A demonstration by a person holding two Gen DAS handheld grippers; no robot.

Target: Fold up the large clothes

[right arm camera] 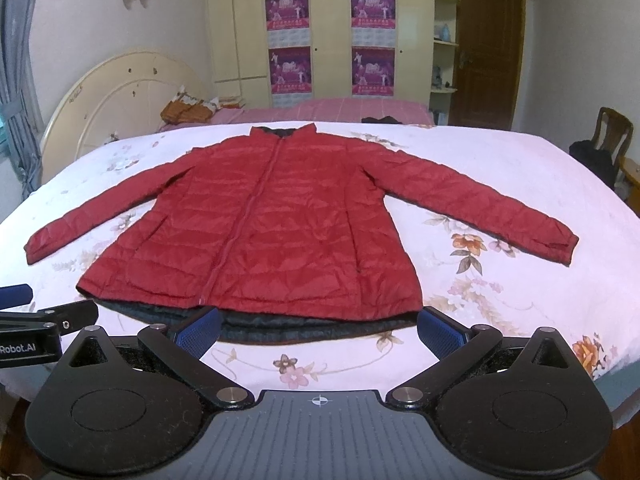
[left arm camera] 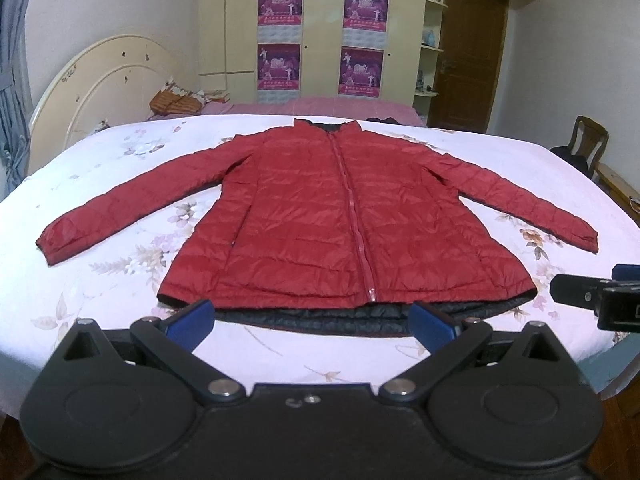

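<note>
My left tongs [left arm camera: 310,326] are spread wide, with the two blue pads [left arm camera: 190,322] far apart and nothing between them; they hang over the near edge of the bed [left arm camera: 100,184], just short of the jacket's hem, not touching it. My right tongs [right arm camera: 318,332] are opened just as wide and are just as empty, also poised at the hem. Each pair shows in the other's view, off to the side of the jacket's near corner.

One red quilted jacket [left arm camera: 340,216] lies flat on the bed, front up, zip closed down the middle, collar at the far end. Its dark lining [left arm camera: 320,318] peeks out in a strip along the near hem. Both sleeves are stretched out sideways and slightly toward me, two cuffs lying on the floral sheet either side of the body.

Beyond the jacket's collar is a pink blanket [right arm camera: 340,110], and left of it a cream headboard [right arm camera: 120,96]. Farther back, four purple posters [right arm camera: 288,6] hang on the wardrobe doors. Right of the jacket, past the bed, stands one wooden chair [right arm camera: 612,132], with one brown door [right arm camera: 488,48] behind.
</note>
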